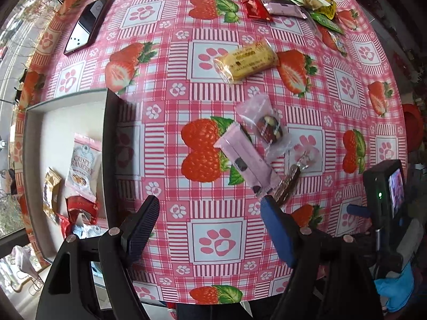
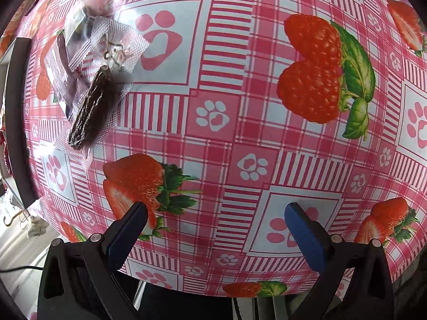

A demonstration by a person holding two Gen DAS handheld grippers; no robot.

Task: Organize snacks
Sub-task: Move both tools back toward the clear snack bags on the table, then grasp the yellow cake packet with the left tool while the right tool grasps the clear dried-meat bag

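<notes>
Left claw (image 1: pixel 210 213) spread, empty, beside tray (image 1: pixel 109 144) edge; right claw (image 2: pixel 216 218) spread, empty, over tablecloth (image 2: pixel 213 122).

Strawberry-print tablecloth (image 1: pixel 170 53); black phone (image 1: pixel 89 24) lying near far-left edge.

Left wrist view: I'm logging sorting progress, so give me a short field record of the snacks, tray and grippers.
tray: white tray at left, holds several packets, including a white Crispy packet
nearest loose snacks: pink bar, clear-wrapped chocolate, dark stick
farther snack: yellow biscuit pack
far pile: mixed wrappers
left gripper: open, empty
right gripper: open, empty
</notes>
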